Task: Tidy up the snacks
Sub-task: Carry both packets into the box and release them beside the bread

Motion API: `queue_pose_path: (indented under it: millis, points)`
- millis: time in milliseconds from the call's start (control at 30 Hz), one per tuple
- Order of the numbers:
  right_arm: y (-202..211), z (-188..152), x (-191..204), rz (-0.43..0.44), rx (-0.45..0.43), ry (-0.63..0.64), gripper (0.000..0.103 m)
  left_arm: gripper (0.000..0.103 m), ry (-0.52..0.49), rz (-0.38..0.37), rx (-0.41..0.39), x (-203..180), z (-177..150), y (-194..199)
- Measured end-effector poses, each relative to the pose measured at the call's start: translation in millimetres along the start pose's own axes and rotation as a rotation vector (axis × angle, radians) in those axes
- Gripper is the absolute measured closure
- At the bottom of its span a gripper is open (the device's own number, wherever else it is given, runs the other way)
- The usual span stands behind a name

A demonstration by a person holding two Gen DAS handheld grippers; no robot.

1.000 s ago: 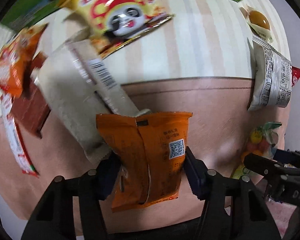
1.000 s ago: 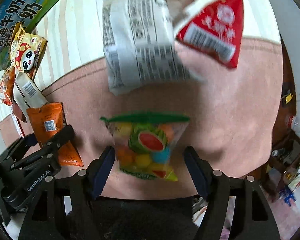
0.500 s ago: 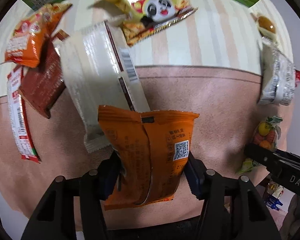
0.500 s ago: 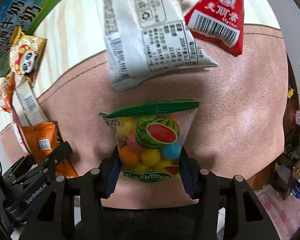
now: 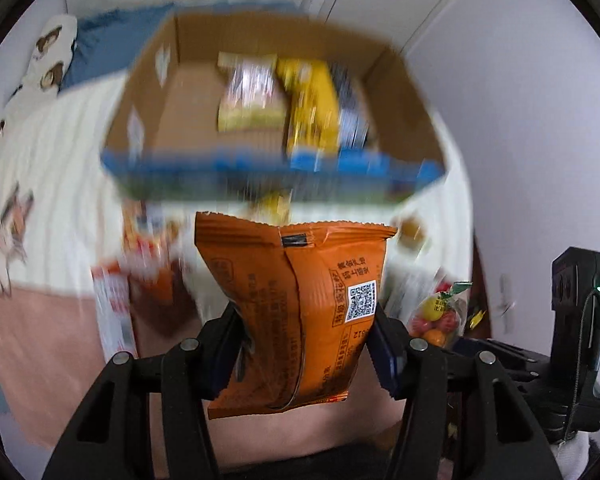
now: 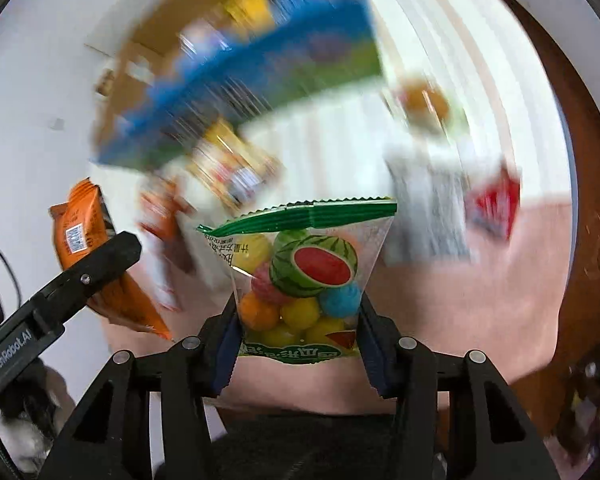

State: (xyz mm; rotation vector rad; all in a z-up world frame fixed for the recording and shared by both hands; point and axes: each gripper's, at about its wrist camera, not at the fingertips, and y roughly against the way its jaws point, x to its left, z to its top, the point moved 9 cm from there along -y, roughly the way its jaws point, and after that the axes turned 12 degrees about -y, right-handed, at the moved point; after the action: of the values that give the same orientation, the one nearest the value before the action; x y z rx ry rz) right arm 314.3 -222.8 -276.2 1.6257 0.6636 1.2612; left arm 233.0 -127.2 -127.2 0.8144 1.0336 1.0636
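My left gripper (image 5: 306,346) is shut on an orange snack packet (image 5: 296,304), held upright with its back seam and QR code facing the camera. My right gripper (image 6: 298,338) is shut on a clear candy bag (image 6: 300,280) with a green top strip, a watermelon picture and coloured balls inside. Both packets hang above the bed. Ahead stands an open cardboard box (image 5: 168,92) with a blue printed front, blurred, with several snack packs inside. The right wrist view shows the left gripper (image 6: 60,292) and the orange packet (image 6: 80,232) at its left.
More snack packets lie blurred on the striped cover below the box: orange and red ones (image 5: 140,252) at left, a grey-white pack (image 6: 428,208) and a red triangular pack (image 6: 496,204) at right. A pink blanket (image 5: 40,340) covers the near part. White walls stand behind.
Both grippers have risen and tilted up with their packets, so the cardboard box has come into view. The right jaws closed on the candy bag a second ago.
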Motion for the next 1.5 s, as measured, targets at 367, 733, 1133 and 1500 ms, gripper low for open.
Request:
queue_pose_path:
  millis: [367,733,1133,1500]
  points:
    - [0.9,115.7,105.1,-0.017,-0.09,0.157,0.048,0.049,0.048,0.054,0.017,81.9,135.6,-17.2]
    - [-128.7,155.3,97.4,-0.15,0.109,0.18,0.048,0.049,0.15,0.05,0.27,147.1,134.7,-128.9]
    - [-195.7,147.0,78.7,-0.231,0.254,0.188,0.048,0.048,-0.014,0.002,0.418,165.4,95.5,-167.7]
    - [-162.6,158.2,81.0,-0.278,0.165,0.209,0.008,0.015,-0.023,0.017,0.35,174.7,101.5,-148.8]
